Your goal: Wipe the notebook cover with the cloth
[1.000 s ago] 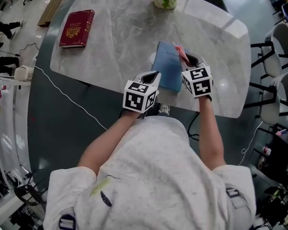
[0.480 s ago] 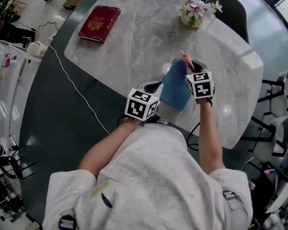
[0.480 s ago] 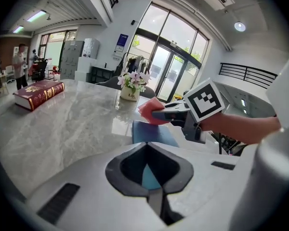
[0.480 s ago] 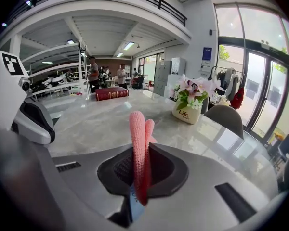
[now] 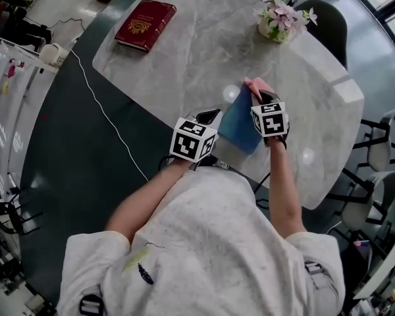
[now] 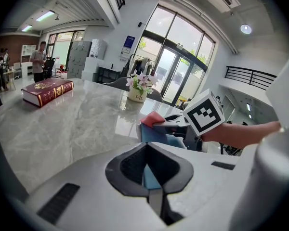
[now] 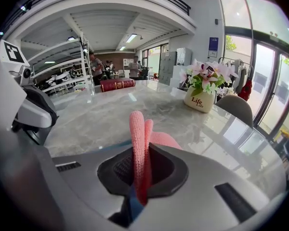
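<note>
A blue notebook (image 5: 239,122) is tilted up off the marble table (image 5: 184,58) near its front edge. My left gripper (image 5: 211,116) is shut on the notebook's near left edge; in the left gripper view the blue cover (image 6: 151,134) runs out from between the jaws of that gripper (image 6: 148,177). My right gripper (image 5: 261,98) is shut on a pink cloth (image 5: 257,84) at the notebook's far right corner. The folded cloth (image 7: 138,138) stands up from between the right gripper's (image 7: 139,177) jaws, with a sliver of blue below it.
A dark red book (image 5: 145,24) lies at the table's far left. At the far side a white pot of pink flowers (image 5: 281,20) stands, with a dark chair (image 5: 326,18) behind it. A white cable (image 5: 99,104) crosses the floor on the left. More chairs (image 5: 388,143) stand on the right.
The notebook lay flat on the table one second ago; now it is raised and tilted with my left gripper shut on its edge. The cloth has stayed at its far corner.
</note>
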A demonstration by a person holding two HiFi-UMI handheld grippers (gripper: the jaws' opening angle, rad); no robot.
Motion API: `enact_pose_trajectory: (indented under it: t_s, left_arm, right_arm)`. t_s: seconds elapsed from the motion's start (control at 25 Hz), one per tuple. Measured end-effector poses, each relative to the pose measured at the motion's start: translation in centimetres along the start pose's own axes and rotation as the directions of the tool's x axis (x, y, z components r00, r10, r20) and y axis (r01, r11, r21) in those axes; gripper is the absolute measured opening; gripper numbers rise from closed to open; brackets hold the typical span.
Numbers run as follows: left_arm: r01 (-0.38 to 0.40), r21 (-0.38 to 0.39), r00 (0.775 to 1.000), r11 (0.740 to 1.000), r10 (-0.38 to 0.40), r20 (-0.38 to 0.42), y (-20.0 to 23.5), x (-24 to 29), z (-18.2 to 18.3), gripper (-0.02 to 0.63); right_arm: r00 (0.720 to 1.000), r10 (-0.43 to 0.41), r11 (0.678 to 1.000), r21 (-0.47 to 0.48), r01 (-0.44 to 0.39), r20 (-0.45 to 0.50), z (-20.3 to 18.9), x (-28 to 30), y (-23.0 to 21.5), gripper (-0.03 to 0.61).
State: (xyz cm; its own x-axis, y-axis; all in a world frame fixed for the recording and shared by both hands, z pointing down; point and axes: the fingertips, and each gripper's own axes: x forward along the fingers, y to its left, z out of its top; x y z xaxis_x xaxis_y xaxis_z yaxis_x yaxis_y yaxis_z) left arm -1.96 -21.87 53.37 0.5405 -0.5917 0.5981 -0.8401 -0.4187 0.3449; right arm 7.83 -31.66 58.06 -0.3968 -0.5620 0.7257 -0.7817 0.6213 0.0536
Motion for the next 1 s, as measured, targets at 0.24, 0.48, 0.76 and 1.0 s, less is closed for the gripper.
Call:
enact_pose_trajectory:
  t_s: [0.24,0.48,0.76,1.0]
  left_arm:
    - [0.037,0.01,0.999,0.999,-0.037,-0.003,-0.1,-0.2,0.1,0.008]
    - [0.073,0.019,0.997,0.997,-0.073,0.001,-0.3,-0.6,0.1,0.008]
    - [0.116,0.04,0.993,0.993,-0.115,-0.008,-0.4,-1.3,-0.4,0.008]
    - [0.146,0.059,0.989,0.988,-0.146,-0.011,-0.5,-2.3,-0.8,0.008]
  right_arm:
    - [1.0,-0.004,0.999,0.037,0.004,-0.011,-0.7,-0.4,1.2,0.015]
    - [1.0,-0.01,0.999,0.047,0.011,-0.019,-1.2,-0.9,3.1,0.015]
    - [0.999,-0.026,0.998,0.063,0.028,-0.031,-2.0,-1.8,5.1,0.015]
    - [0.998,-0.045,0.996,0.079,0.048,-0.039,-2.8,-2.6,6.9,0.015]
